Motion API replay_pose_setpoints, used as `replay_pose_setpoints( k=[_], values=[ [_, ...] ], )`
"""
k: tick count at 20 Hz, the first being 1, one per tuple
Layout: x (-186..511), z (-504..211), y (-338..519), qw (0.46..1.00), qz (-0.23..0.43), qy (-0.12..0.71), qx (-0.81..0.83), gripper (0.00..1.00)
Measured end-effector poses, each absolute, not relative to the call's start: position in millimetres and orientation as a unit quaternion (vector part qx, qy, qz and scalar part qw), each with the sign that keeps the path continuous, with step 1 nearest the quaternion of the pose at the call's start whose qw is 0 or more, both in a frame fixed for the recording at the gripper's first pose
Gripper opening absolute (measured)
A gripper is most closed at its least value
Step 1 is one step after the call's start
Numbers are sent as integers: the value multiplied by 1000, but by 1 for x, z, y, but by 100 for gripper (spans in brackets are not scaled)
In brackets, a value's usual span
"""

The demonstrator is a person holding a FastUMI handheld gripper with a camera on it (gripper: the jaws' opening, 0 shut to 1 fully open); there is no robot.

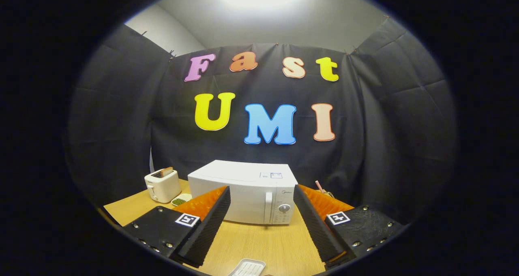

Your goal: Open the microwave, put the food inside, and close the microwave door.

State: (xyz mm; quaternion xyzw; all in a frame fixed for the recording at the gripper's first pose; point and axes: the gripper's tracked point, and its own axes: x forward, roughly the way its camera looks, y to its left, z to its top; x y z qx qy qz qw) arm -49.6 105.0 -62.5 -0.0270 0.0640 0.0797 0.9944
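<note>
**Microwave door shut, claw spread and holding nothing**

We see the microwave (247, 191) standing on the desk (259, 243) beyond the claw (261, 219), door flush, handle and knob panel facing us. We can't see inside it. A small white tray (247, 268) lies on the desk just ahead of the fingers; what it carries is cut off, so we can't tell if that is the food. Claw fingers wide apart, gripping nothing, aimed at the microwave front. We judge this fits two stages: door not opened and food outside, or food in and door shut again. Beside the microwave: a toaster (162, 185) with a slice in it, a little dish (181, 200) of something green
</note>
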Motion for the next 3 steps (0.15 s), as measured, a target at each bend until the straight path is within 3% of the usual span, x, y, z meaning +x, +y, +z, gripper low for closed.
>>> replay_pose_setpoints(
  k=[3],
  values=[
    [-52,-64,98,995,70,67,-4,98]
  ],
)
